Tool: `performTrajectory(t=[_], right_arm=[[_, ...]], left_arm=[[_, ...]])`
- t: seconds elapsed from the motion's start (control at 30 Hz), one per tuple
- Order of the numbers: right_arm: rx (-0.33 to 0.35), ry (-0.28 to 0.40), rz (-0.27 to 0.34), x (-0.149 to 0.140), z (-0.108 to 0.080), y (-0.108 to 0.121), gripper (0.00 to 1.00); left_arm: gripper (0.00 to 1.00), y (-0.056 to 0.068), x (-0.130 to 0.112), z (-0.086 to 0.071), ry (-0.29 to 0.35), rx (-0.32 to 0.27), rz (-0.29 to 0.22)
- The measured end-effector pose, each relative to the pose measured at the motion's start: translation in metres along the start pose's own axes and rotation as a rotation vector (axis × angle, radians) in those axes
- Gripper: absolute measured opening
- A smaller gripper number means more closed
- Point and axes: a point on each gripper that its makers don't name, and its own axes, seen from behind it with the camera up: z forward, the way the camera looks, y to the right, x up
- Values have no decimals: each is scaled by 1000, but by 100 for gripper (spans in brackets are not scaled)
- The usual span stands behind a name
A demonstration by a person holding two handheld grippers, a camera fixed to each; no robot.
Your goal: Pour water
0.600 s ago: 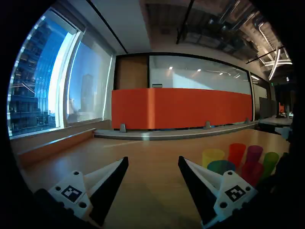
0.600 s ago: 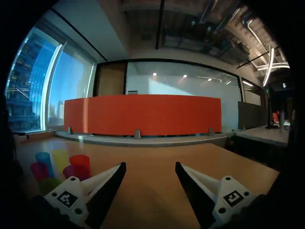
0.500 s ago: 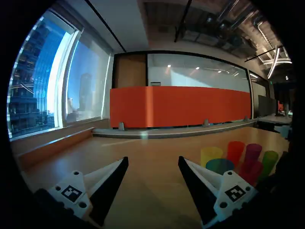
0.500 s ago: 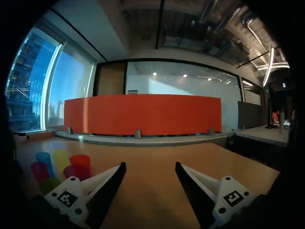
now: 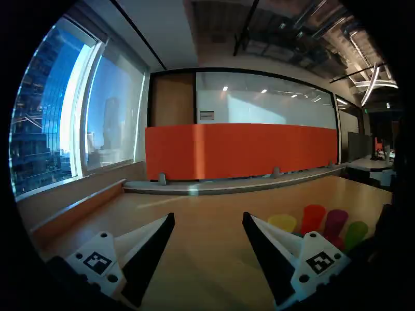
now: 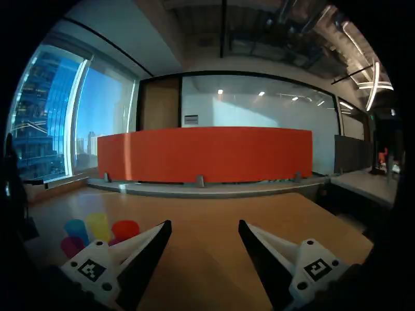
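**Both grippers empty, cups not yet reached**

Nearest to me in the left gripper view, the left gripper (image 5: 207,243) has its fingers spread wide, with bare wood between them and nothing pinched. The right gripper (image 6: 204,249) is the same in its own view: fingers apart and empty. Both hover low over the table (image 5: 207,205).

The cups stand just beyond the fingertips. From the left gripper I see them off to the right of its right finger: a yellow cup (image 5: 282,222), a red cup (image 5: 313,217), a magenta cup (image 5: 336,220) and a green cup (image 5: 356,231), huddled close together. From the right gripper the same cluster sits to the left, partly behind its left finger, with a blue cup (image 6: 77,228) at the near edge. So the cups lie between my two tools. The light is dim and the cups small, so I cannot tell which of them, if any, holds water.

I judge this to be the approach, before any grasp. The next move calls for choosing a source cup, swinging one gripper inward to straddle it squarely and closing gently. The neighbours crowd close, so a clean line in matters.

Farther back, an orange partition (image 5: 238,150) runs across the far edge of the table, and a tall window (image 5: 52,124) stands on the left.
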Motion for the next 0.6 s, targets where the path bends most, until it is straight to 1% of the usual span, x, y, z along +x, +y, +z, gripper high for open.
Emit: performTrajectory(t=[0.2, 0.37, 0.47, 0.6], right_arm=[[23, 13, 0, 45, 2, -4, 100], [31, 27, -13, 82, 2, -3, 100], [35, 35, -20, 102, 2, -2, 100], [45, 37, -19, 121, 1, -4, 100]], left_arm=[[97, 4, 43, 2, 27, -34, -8], [97, 8, 78, 2, 46, -66, -12], [97, 7, 97, 1, 58, -75, -5], [97, 5, 117, 2, 63, -79, 3]])
